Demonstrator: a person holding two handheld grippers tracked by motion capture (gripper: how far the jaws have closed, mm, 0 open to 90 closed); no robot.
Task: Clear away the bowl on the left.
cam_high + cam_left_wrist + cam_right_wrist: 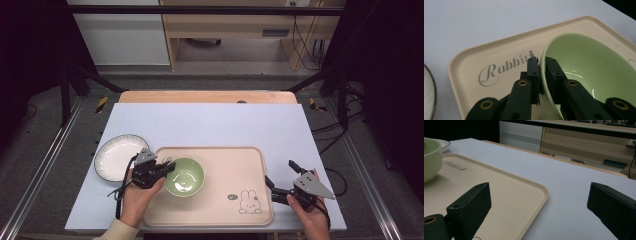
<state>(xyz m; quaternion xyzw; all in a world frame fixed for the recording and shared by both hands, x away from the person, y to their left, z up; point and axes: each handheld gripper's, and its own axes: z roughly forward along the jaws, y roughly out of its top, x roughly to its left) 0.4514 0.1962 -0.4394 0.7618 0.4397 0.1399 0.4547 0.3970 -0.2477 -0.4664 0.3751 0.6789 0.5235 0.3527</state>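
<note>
A pale green bowl (184, 176) sits on the left part of a beige tray (235, 167). My left gripper (169, 167) is shut on the bowl's left rim; in the left gripper view one jaw stands inside and one outside the rim of the bowl (584, 62), with the left gripper (542, 62) over the tray (499, 50) and its "Rabbit" lettering. My right gripper (280, 173) hovers at the tray's right edge, open and holding nothing. The right gripper (541, 205) spans the corner of the tray (499, 192), and the bowl (430, 157) lies far left.
A white plate (119, 156) with a dark rim lies on the table just left of the tray, close behind my left hand; its edge is the plate (427, 95) in the left gripper view. A rabbit drawing (250, 202) marks the tray's near right corner. A wooden desk stands beyond the table.
</note>
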